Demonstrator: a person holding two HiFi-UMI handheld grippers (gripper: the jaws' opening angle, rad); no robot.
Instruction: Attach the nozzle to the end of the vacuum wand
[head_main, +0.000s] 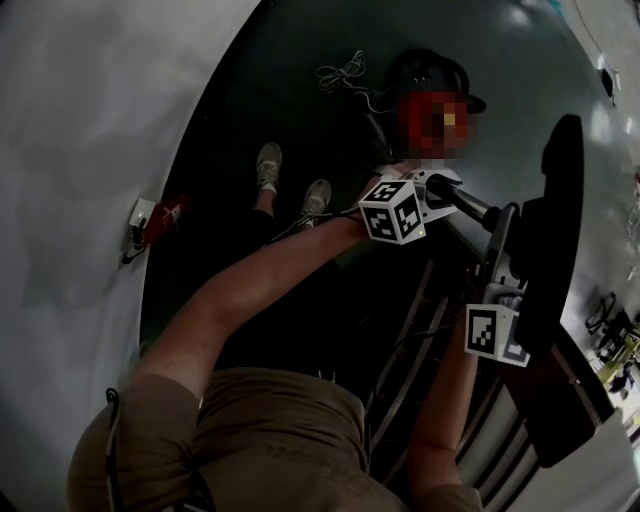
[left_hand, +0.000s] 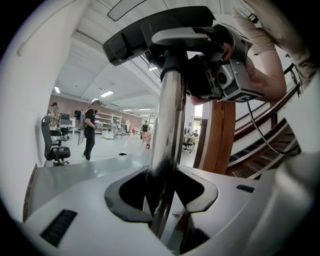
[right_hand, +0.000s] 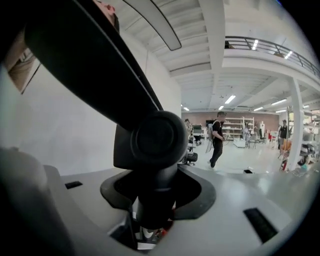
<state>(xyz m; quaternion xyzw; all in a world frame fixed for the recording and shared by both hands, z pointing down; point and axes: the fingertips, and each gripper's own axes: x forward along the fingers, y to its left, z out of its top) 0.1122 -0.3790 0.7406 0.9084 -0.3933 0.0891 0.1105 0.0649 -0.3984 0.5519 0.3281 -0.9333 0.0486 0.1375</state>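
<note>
While left gripper (left_hand: 162, 195) fingers clamp the wand (left_hand: 167, 115), right gripper (right_hand: 157, 195) fingers hold the nozzle (right_hand: 152, 135) at its tip | risk: skewed push could jam it

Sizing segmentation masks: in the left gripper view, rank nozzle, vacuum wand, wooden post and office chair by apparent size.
1. nozzle and vacuum wand: about alike, both close to the camera, so not ranked against each other.
2. wooden post.
3. office chair: far off, looks smallest.
</note>
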